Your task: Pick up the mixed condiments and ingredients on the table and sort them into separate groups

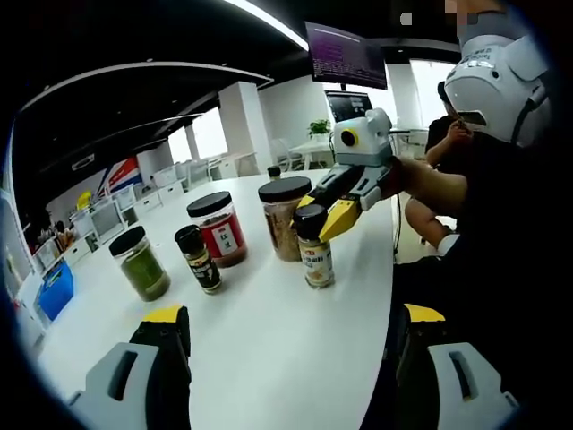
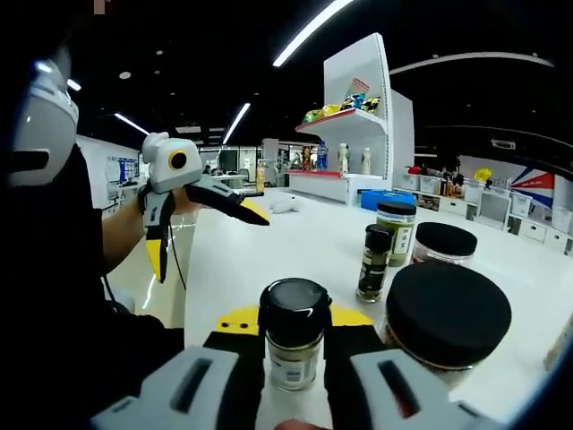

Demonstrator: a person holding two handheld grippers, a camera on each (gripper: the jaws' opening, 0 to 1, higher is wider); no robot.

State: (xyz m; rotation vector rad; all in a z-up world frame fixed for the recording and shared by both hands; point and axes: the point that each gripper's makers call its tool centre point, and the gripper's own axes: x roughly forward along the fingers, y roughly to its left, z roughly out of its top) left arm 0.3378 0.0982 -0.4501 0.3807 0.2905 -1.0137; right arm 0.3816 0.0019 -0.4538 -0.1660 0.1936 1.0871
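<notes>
Gleaming white table [image 1: 269, 349] in open-plan office, right tool [image 2: 294, 358] pinching spice bottle [image 2: 294, 336], left tool [image 1: 286, 358] spread.

In the right gripper view, the right gripper [image 2: 294, 354] has its two jaws closed against the sides of a small black-capped bottle [image 2: 294, 340] standing on the white table [image 2: 295, 251]. Just right of that bottle stands a wide jar with a black lid [image 2: 445, 322]; beyond it are a slim dark spice bottle [image 2: 374, 262], a green-filled jar [image 2: 397, 231] and another black-lidded jar [image 2: 445, 244]. Left of the bottle, well apart and above the table's edge, the left gripper [image 2: 208, 235] hangs with its yellow-tipped jaws spread wide.
</notes>
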